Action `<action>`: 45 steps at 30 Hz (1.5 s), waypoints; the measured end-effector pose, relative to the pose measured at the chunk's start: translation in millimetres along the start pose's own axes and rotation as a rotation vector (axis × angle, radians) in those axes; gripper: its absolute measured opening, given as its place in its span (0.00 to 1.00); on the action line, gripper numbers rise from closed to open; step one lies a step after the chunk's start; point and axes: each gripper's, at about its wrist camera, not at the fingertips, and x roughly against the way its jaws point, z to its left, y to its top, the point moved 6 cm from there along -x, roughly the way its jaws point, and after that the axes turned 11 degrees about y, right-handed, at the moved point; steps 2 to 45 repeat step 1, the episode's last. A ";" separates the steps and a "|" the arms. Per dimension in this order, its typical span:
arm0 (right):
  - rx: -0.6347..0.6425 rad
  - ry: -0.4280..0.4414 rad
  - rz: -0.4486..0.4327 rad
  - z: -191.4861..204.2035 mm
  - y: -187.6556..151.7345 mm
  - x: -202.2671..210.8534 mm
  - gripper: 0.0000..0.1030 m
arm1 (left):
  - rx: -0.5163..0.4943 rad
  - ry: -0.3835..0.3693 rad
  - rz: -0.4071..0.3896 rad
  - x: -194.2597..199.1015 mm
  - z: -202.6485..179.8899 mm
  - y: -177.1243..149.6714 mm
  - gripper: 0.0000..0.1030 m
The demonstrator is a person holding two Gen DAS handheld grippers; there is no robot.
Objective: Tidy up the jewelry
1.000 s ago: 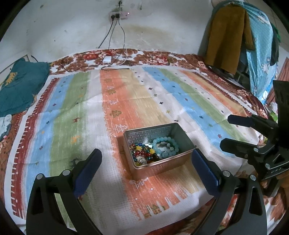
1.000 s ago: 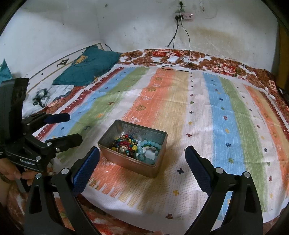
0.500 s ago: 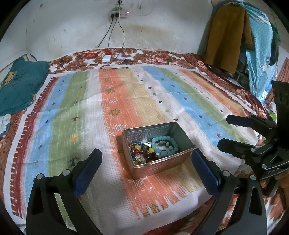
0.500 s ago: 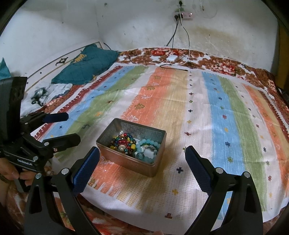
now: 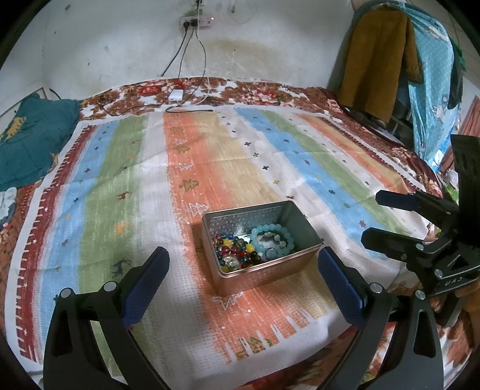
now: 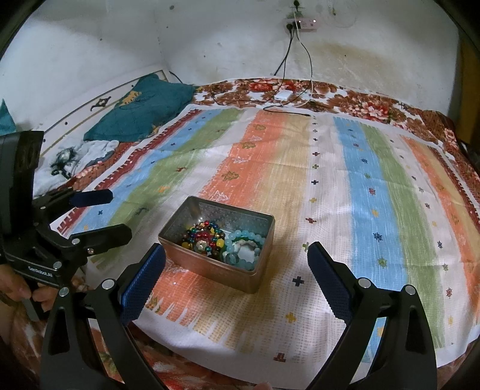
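An open metal tin [image 5: 303,221] [image 6: 186,261] stands on a striped cloth on the bed. Inside lie a multicoloured bead bracelet [image 5: 232,249] [image 6: 204,237] and a pale blue bead bracelet [image 5: 271,237] [image 6: 244,249]. My left gripper [image 5: 243,285] hangs open just short of the tin, nothing between its blue pads. My right gripper [image 6: 235,280] is open too, with the tin's near corner between its fingers' line. Each gripper shows in the other's view: the right one [image 5: 390,219] at the right edge, the left one [image 6: 111,213] at the left edge, held by a hand [image 6: 18,289].
The striped cloth [image 5: 120,180] covers most of the bed, over a floral sheet [image 5: 255,93]. A teal pillow [image 6: 141,111] lies at the back left. Cables and a white charger [image 5: 175,96] run from a wall socket [image 5: 196,21]. Clothes [image 5: 390,54] hang at the right.
Both grippers have drifted slightly, so the tin sits a little further left in both views. Both stay open and the bracelets have not moved.
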 end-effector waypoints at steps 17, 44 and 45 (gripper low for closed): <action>-0.001 0.000 0.000 0.0 -0.1 0.0 0.93 | 0.002 -0.001 0.000 0.0 -0.2 -0.2 0.94; -0.001 0.000 0.000 0.0 -0.1 0.0 0.93 | 0.002 -0.001 0.000 0.0 -0.2 -0.2 0.94; -0.001 0.000 0.000 0.0 -0.1 0.0 0.93 | 0.002 -0.001 0.000 0.0 -0.2 -0.2 0.94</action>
